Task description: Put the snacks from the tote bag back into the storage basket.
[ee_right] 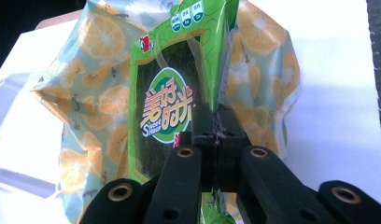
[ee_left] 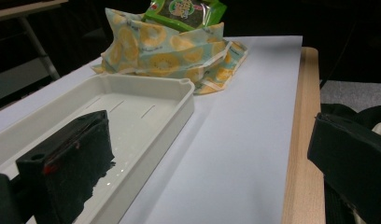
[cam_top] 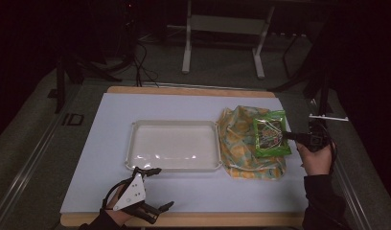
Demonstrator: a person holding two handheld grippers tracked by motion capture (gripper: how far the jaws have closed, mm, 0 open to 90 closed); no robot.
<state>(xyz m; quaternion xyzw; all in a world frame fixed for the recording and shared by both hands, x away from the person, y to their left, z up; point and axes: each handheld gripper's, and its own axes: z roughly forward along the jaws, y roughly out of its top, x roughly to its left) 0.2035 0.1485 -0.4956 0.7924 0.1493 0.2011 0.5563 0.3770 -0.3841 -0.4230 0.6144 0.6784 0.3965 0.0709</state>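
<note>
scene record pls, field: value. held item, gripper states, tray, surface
held item: green snack packet, pinched at its edge by the right gripper, over the citrus-print bag
right gripper: shut on the packet
left gripper: open, nothing between its jaws, near the tray's front corner
tray: white, nothing in it, left of the bag
surface: white sheet on a wooden table
</note>
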